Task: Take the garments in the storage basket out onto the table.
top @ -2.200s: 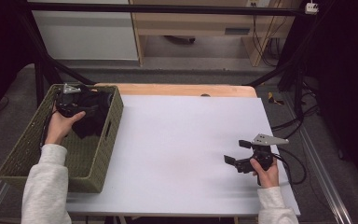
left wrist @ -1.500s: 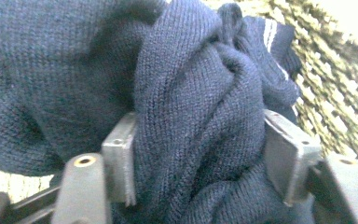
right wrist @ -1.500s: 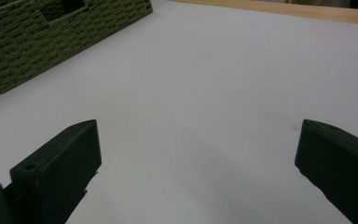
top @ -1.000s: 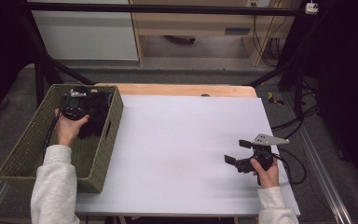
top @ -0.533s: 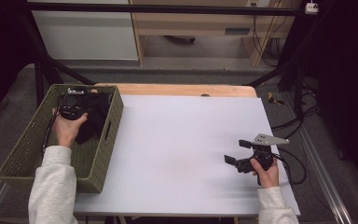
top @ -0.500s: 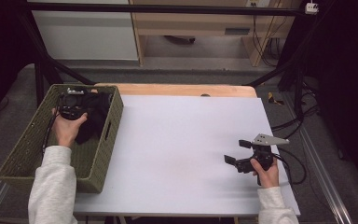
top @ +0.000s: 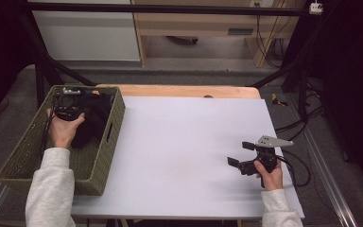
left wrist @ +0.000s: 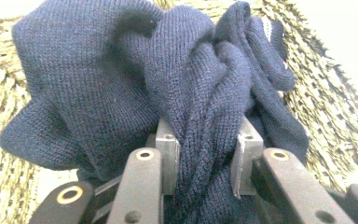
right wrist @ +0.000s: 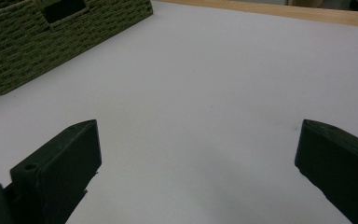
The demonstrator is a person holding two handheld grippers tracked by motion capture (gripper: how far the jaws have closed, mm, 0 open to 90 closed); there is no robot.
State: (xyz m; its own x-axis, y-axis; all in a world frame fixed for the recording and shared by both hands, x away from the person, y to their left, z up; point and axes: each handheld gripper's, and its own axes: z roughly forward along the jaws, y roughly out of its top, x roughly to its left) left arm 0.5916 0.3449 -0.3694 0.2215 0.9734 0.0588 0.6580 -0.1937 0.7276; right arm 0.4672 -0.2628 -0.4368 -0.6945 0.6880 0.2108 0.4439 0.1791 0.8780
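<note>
Left gripper view shows the left gripper (left wrist: 204, 154) clenched on the navy knit sweater (left wrist: 121, 84) inside the woven basket (left wrist: 335, 107) — grasp made, lift-out and laying on the table (top: 189, 142) remaining — right gripper (right wrist: 196, 172) spread wide, idle.

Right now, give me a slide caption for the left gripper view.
Left gripper pinching a fold of navy knit sweater inside the woven basket.

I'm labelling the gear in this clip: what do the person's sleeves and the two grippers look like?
Both sleeves are light grey. The right gripper is black with flat, blocky jaws, a grey three-cornered plate on top and a black cable. The left gripper has black arms with round bolt holes and grey metal pads.
</note>
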